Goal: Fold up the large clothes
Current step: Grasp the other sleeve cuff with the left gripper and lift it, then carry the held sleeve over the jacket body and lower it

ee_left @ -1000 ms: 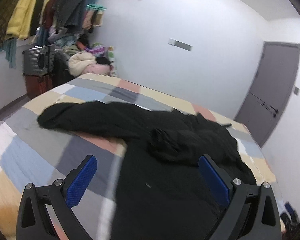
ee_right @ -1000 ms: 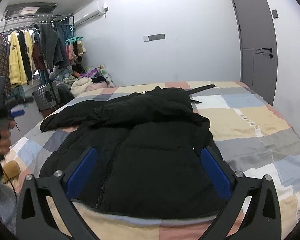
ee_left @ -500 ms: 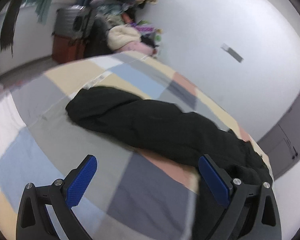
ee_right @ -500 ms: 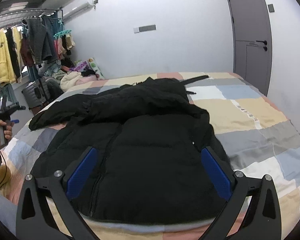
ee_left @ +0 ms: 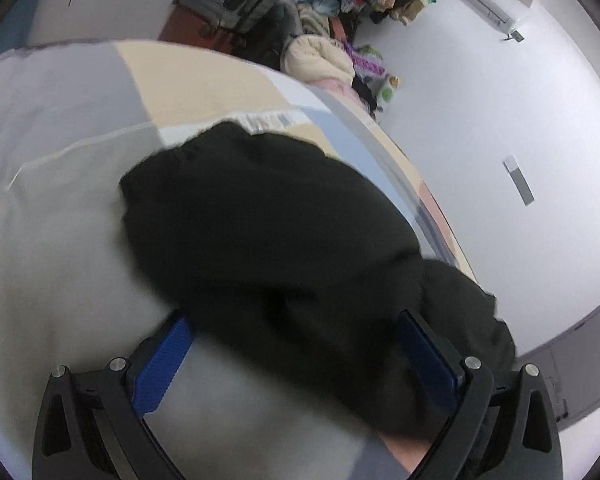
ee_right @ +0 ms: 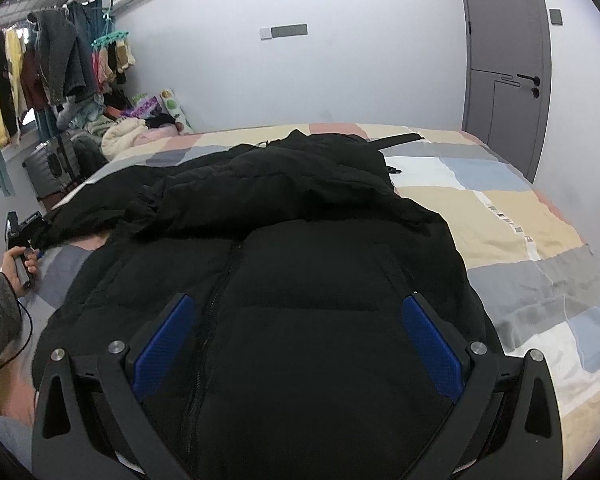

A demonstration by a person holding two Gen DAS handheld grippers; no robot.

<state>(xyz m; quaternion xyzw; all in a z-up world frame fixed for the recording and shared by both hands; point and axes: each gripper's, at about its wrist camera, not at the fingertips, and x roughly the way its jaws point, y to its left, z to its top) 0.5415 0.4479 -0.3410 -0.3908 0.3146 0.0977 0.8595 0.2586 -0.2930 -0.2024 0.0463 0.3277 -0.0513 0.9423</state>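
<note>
Left gripper (ee_left: 296, 354) wide open over jacket sleeve (ee_left: 260, 216) (blurred); right gripper (ee_right: 298, 338) wide open, empty.

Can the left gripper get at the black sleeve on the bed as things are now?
Probably yes. The left gripper is open, the sleeve lies right ahead between its fingers, and nothing covers it on the bed.

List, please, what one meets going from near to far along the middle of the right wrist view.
right gripper → black puffer jacket → patchwork bed cover → white wall with its grey switch panel
</note>
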